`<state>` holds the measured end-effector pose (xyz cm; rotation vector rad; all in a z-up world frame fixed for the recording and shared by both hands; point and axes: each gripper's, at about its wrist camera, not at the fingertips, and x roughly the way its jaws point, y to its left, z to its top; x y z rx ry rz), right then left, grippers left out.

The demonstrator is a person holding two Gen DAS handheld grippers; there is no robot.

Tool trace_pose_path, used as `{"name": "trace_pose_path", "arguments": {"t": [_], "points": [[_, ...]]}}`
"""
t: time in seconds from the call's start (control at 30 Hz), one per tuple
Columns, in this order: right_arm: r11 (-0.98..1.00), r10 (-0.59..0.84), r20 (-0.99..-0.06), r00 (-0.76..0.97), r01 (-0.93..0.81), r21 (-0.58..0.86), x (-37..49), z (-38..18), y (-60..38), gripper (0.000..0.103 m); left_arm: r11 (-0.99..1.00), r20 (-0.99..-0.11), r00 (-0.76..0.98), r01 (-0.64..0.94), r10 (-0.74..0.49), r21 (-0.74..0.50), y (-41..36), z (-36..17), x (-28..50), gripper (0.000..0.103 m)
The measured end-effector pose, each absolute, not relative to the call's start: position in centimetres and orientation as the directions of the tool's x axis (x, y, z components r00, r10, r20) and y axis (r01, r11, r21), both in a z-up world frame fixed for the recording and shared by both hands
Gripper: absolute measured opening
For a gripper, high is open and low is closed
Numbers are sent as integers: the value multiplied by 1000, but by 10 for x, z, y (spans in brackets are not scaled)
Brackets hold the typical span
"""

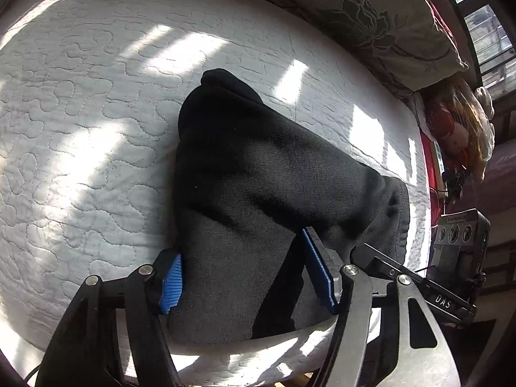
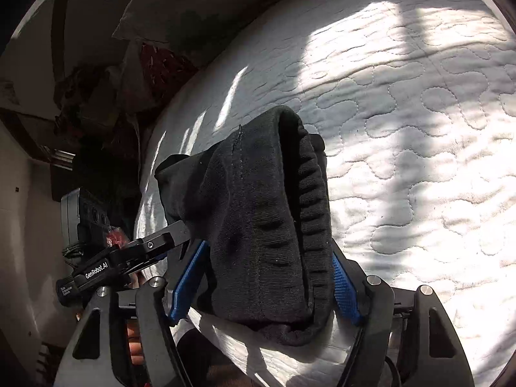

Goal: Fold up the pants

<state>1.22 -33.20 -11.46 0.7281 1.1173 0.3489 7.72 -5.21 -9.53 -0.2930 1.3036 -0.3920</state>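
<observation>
The black pants (image 1: 258, 193) lie folded in a thick bundle on the white quilted bed. My left gripper (image 1: 245, 274) is open, its blue-padded fingers (image 1: 171, 283) standing on either side of the near end of the bundle. My right gripper (image 2: 267, 277) is also open, its blue pads (image 2: 343, 287) flanking the ribbed waistband end of the pants (image 2: 267, 225). The cloth fills the gap between both pairs of fingers. The other gripper's body shows at the right of the left wrist view (image 1: 419, 287) and at the left of the right wrist view (image 2: 122, 258).
The white quilted mattress (image 1: 80, 129) carries patches of sunlight. A floral pillow (image 1: 387, 22) lies at the head of the bed. A red and brown heap of cloth (image 1: 458, 129) and a black device (image 1: 461, 235) sit beside the bed edge.
</observation>
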Motion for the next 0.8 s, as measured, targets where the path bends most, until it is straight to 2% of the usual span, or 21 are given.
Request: {"name": "trace_pose_path", "arguments": {"t": [0.03,0.07,0.13,0.27,0.47,0.6,0.8], "points": [[727,593,-690,416,93,681,11,-112,-330,48,893,-868,211,120,-449,-433,-51,-94,75,42],[728,591,-689,420,92,680,9,-111,-329,45,887,-864,204,112,-461,-447,-48,-93,73,39],[716,603,-674,427,82,693,4,-109,-329,39,874,-853,191,86,-486,-479,-41,-91,68,26],[722,598,-669,442,65,689,-13,-100,-322,36,840,-823,174,77,-541,-537,-29,-86,52,22],[722,601,-664,445,53,690,-37,-93,-314,36,861,-838,196,127,-509,-493,-32,-78,36,21],[721,597,-663,451,60,690,-28,-87,-302,36,849,-820,222,126,-528,-513,-30,-66,48,19],[683,639,-608,471,17,731,10,-68,-284,36,849,-786,333,108,-522,-518,-9,-35,92,19]]}}
